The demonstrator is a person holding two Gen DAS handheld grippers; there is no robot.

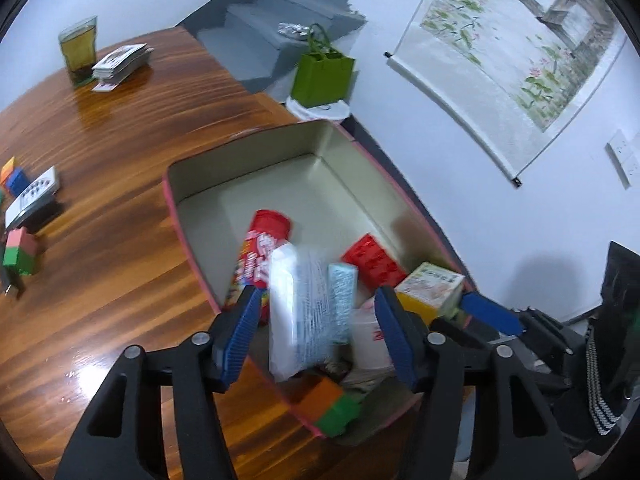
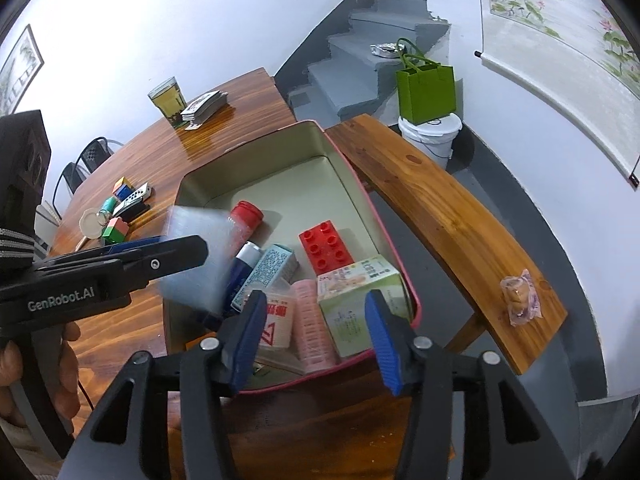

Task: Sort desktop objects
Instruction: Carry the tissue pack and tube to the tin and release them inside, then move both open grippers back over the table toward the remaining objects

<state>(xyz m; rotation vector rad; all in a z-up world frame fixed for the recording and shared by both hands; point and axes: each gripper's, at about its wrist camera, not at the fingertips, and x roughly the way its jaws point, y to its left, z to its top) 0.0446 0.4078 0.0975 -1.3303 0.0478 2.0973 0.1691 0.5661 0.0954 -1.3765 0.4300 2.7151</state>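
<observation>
Wooden bench (image 2: 440, 208) shows only from the right; both grippers, left gripper (image 1: 316, 332) and right gripper (image 2: 316, 336), gape over the tin (image 2: 256, 156), gripping nothing.

Left tool (image 1: 316, 332) jaws apart; right tool (image 2: 316, 336) likewise.

Even, bright indoor light; glare streaks the wooden table (image 1: 120, 128). Fisheye bending and dark corners ring both views. A white packet (image 1: 296, 312) smears with motion blur.
</observation>
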